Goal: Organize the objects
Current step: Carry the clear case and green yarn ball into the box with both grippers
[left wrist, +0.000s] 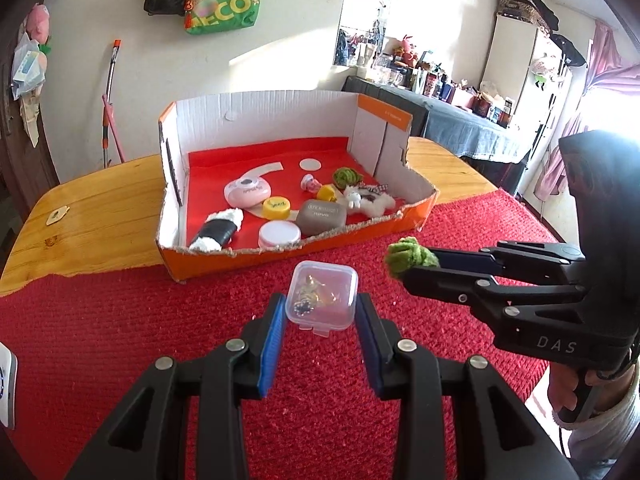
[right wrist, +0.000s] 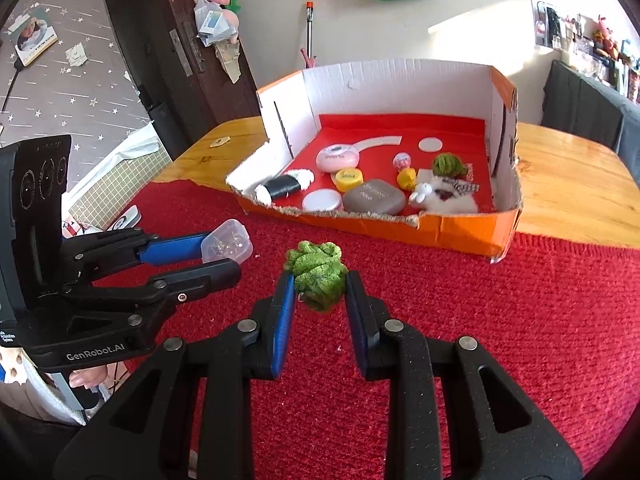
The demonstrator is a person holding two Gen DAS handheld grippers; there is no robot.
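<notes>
The left gripper [left wrist: 322,306] has its jaws closed on a small clear plastic box [left wrist: 323,297] with trinkets inside, gripped at the tips and held above the red cloth [left wrist: 160,340]. The right gripper [right wrist: 320,288] has its jaws pinched on a green yarn ball [right wrist: 318,274], also clear of the cloth. Both grippers reach forward side by side, level, pointing at the cardboard tray [left wrist: 360,230] just ahead. The tray sits partly on the cloth and partly on the bare wooden table [left wrist: 100,208]; it holds a grey case [left wrist: 321,217], a yellow cap [left wrist: 276,207], a pink case [left wrist: 247,193] and other small items. Behind is a white wall [left wrist: 280,32] with a green bag [left wrist: 228,0] hanging.
</notes>
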